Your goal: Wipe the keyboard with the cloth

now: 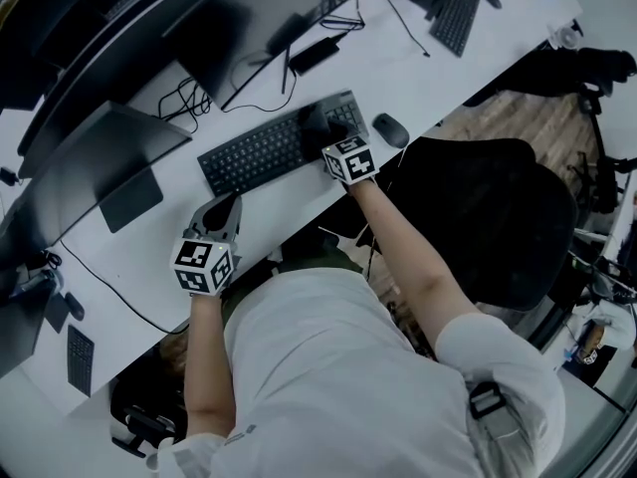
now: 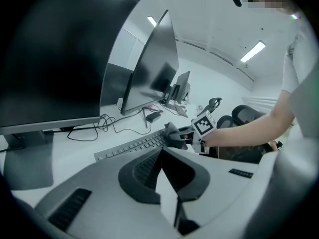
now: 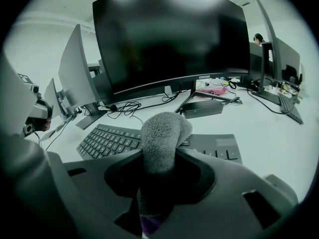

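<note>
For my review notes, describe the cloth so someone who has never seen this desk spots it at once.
On the long white desk, find the dark keyboard in front of the big curved monitor. Over its right end, the right tongs are shut on the cloth, a grey fuzzy roll. It is the only soft, fluffy thing; the mouse beside it is a smooth dark oval.

We read one mark only: small white brand on lower bezel of monitor (image 3: 169,39), roughly "cocoa", letters unsure. Legends on keyboard (image 3: 107,141) too small for us.
</note>
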`<state>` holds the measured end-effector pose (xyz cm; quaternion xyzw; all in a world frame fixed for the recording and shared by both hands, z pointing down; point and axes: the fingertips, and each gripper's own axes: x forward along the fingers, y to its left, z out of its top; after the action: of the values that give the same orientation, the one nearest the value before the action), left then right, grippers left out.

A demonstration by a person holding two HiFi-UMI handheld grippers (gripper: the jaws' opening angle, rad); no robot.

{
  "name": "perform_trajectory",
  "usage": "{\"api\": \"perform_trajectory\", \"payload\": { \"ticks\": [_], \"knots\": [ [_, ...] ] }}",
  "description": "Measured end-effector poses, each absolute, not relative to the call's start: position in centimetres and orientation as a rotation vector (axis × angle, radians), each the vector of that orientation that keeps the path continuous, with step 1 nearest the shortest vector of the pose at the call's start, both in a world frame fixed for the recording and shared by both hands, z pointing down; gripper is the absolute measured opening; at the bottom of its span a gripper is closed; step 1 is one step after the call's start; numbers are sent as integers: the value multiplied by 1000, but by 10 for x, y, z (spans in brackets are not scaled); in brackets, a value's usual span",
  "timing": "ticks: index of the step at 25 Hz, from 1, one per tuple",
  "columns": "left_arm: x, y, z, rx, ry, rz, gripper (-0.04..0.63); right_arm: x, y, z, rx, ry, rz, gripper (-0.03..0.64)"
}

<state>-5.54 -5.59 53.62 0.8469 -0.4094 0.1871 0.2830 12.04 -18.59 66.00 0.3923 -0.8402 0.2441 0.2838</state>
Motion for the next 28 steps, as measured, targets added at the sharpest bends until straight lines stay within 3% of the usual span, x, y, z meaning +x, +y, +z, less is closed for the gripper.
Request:
{"api": "perform_trajectory", "payload": {
  "ticks": [28],
  "knots": [
    [-21, -55, 543, 2281, -1045, 577, 2, 229, -203, 668, 1276, -2124, 723, 141]
  ]
}}
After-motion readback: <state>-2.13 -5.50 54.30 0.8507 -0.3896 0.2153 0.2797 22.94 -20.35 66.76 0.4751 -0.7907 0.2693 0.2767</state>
